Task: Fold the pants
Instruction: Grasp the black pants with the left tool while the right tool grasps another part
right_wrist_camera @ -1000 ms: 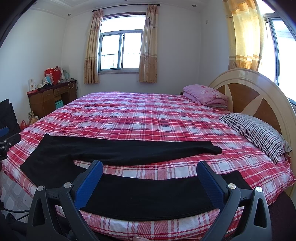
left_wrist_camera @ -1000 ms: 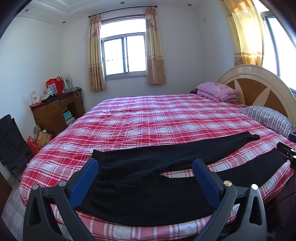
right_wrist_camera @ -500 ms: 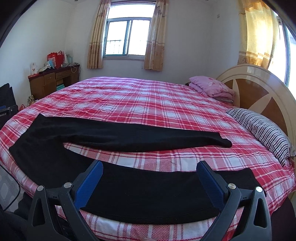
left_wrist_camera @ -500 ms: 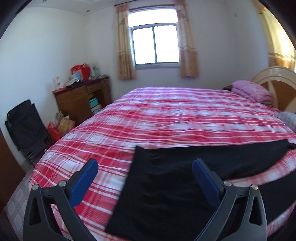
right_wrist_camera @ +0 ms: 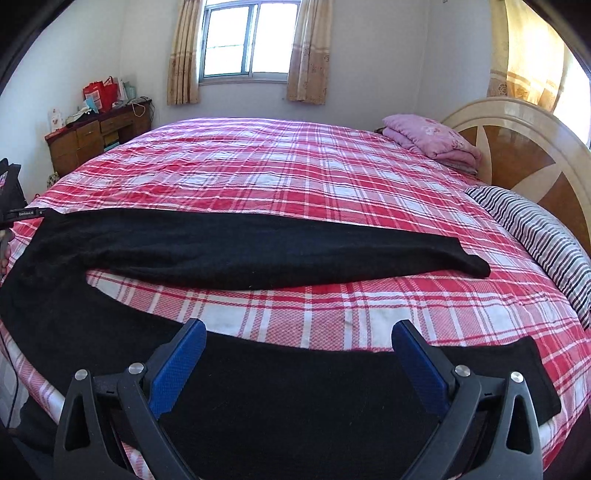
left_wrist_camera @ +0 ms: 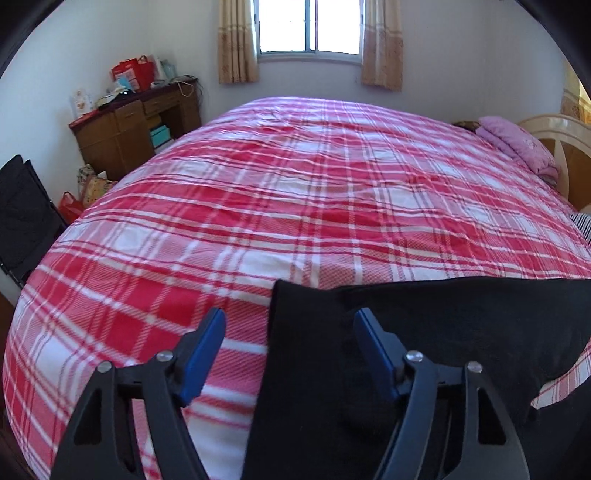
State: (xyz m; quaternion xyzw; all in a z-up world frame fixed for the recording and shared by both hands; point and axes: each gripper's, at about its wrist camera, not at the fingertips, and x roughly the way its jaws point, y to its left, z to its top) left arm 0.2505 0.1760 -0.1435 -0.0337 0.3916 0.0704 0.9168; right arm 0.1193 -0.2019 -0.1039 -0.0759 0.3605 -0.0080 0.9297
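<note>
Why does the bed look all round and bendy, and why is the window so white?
In both wrist views the fisheye lens bulges the plaid bed and darkens the corners. In the left wrist view daylight washes out the window. The black pants look sharp in the right wrist view.

Your bed [right_wrist_camera: 295,177] wears a red-and-white checked cover. Black pants [right_wrist_camera: 236,254] lie flat on it: one leg right under your right gripper, the other just beyond. Far off to its right sit a striped pillow [right_wrist_camera: 535,236] and a folded pink blanket [right_wrist_camera: 432,140].
</note>
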